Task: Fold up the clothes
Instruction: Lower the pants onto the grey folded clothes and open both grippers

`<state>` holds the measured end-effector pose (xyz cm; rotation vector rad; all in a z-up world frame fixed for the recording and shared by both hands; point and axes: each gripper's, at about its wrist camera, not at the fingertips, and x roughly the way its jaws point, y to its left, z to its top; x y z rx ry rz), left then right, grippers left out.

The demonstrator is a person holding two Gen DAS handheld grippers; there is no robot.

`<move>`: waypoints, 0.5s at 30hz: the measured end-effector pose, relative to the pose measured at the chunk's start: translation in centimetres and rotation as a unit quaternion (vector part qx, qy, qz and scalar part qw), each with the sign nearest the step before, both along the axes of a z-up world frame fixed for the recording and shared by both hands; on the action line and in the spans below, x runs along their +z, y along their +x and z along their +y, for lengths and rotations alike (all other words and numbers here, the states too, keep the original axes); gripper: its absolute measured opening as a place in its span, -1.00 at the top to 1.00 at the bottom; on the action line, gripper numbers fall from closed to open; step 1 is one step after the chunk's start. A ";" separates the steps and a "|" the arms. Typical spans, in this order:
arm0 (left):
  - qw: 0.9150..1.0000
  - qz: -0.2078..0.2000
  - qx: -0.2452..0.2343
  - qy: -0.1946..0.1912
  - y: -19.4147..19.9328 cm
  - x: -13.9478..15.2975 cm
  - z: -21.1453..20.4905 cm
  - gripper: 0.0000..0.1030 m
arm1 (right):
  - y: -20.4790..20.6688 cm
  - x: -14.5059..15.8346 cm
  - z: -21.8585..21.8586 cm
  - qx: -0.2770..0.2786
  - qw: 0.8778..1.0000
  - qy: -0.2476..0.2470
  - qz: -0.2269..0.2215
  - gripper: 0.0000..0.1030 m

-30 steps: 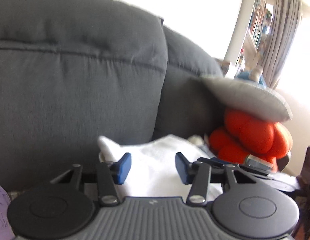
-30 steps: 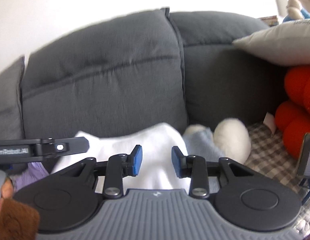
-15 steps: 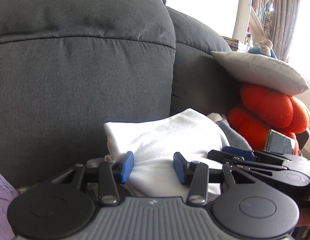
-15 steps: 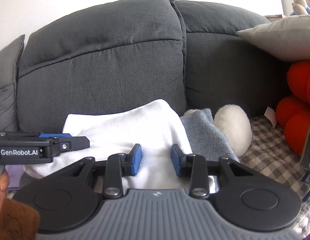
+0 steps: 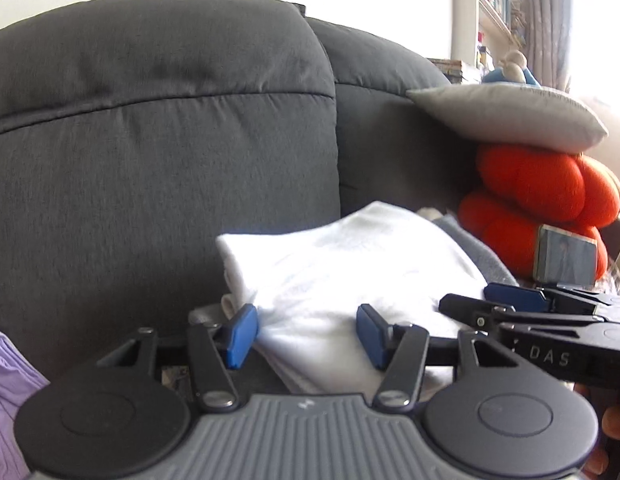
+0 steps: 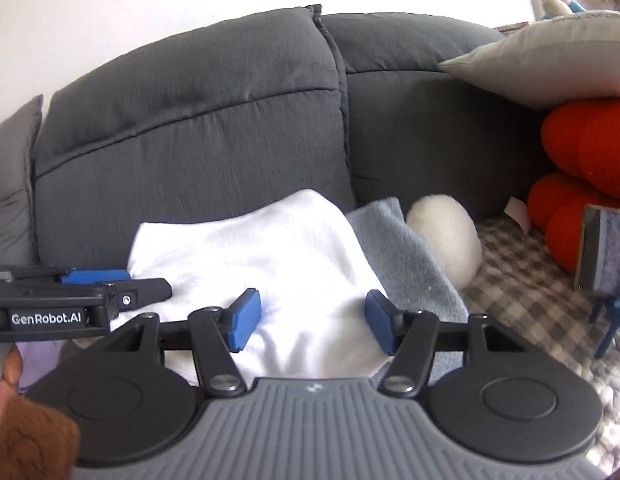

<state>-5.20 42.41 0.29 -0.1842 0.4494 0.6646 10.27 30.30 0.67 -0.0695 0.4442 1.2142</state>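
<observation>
Between the left gripper point(image 5: 302, 334) pads lies the near edge of the folded white garment point(image 5: 350, 268), jaws just opened, pads clear of cloth. The right gripper point(image 6: 312, 324) has likewise just widened, empty, over the same bundle on the grey sofa point(image 6: 190, 140). Back both out level (no snagging the top layer), sparing the blue-grey towel point(image 6: 406, 256) alongside.

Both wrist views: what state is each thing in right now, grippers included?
White garment: folded, lying on the sofa seat.
Grey-blue towel: lying beside it, partly under its edge.
Left gripper: jaws just opened, white cloth between them, pads not pressing.
Right gripper: jaws just opened, same cloth, not gripped.
Grey cushion: resting on the orange knot cushion.
</observation>
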 end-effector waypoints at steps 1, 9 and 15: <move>1.000 0.005 -0.001 0.004 0.1 0.1 -0.1 -0.10 | 0.0 0.1 0.0 -0.004 1.000 -0.001 0.004 -0.23; 1.000 -0.001 0.011 0.000 -3.0 3.1 -2.0 -0.18 | -1.4 2.9 -2.3 -0.018 1.000 -0.014 0.012 -0.42; 0.999 0.014 0.035 -0.020 -6.3 3.2 -4.0 -0.19 | -4.2 3.4 -4.8 -0.007 0.999 -0.034 0.008 -0.42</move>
